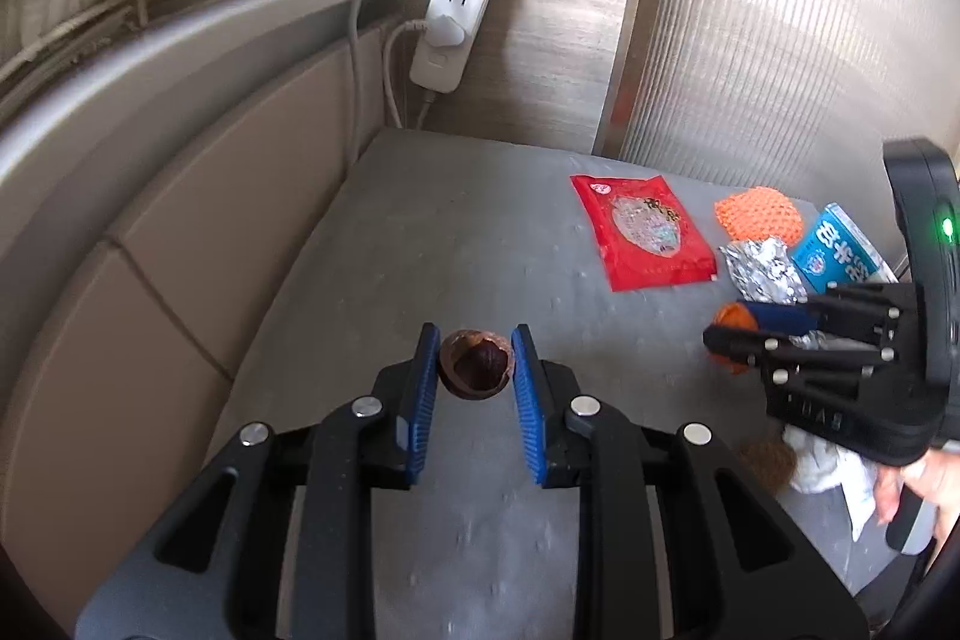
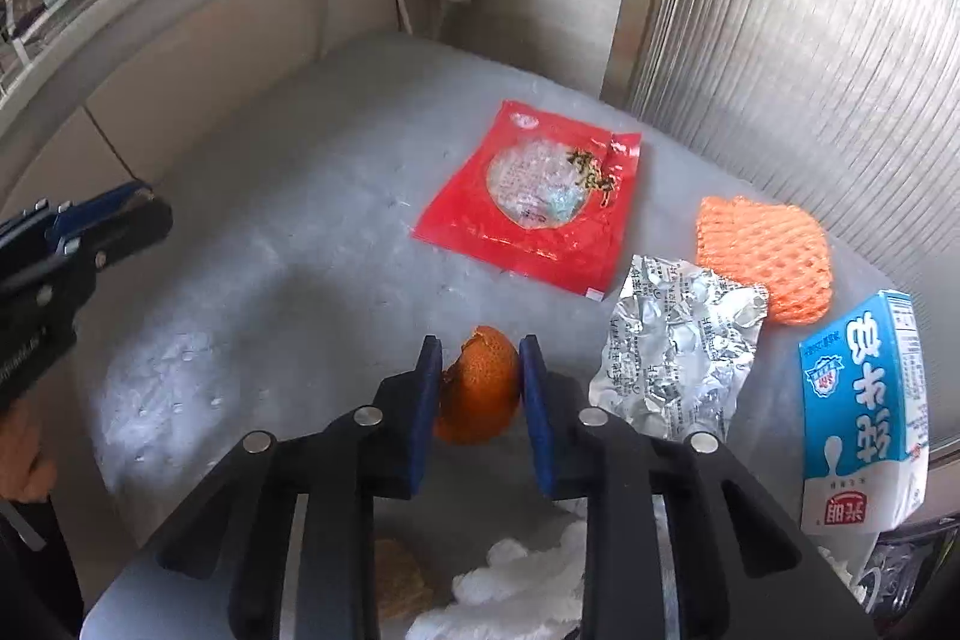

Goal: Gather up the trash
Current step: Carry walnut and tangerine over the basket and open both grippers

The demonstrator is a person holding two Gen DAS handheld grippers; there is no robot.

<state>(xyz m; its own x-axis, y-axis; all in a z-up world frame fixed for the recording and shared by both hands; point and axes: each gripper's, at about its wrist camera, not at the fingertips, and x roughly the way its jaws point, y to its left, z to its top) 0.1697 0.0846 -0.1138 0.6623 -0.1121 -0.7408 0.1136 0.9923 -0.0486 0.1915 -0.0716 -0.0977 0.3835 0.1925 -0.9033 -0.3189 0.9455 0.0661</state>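
My left gripper (image 1: 474,340) is shut on a brown, hollow fruit shell (image 1: 477,367), held just above the grey counter (image 1: 432,232). In the right wrist view my right gripper (image 2: 480,346) is shut on a piece of orange peel (image 2: 480,388), its blue pads pressing both sides. The left wrist view shows that right gripper (image 1: 729,334) at the right edge, low over the litter. In the right wrist view the left gripper (image 2: 147,205) shows at the far left. A red snack packet (image 2: 534,196), crumpled foil wrapper (image 2: 678,364), orange foam net (image 2: 765,256) and blue milk carton (image 2: 864,400) lie on the counter.
White tissue (image 2: 522,580) and a brown round scrap (image 2: 399,580) lie under my right gripper. A white power strip (image 1: 456,10) with cables hangs on the back wall. A ribbed translucent panel (image 1: 780,40) bounds the right side, and a curved ledge (image 1: 150,58) the left.
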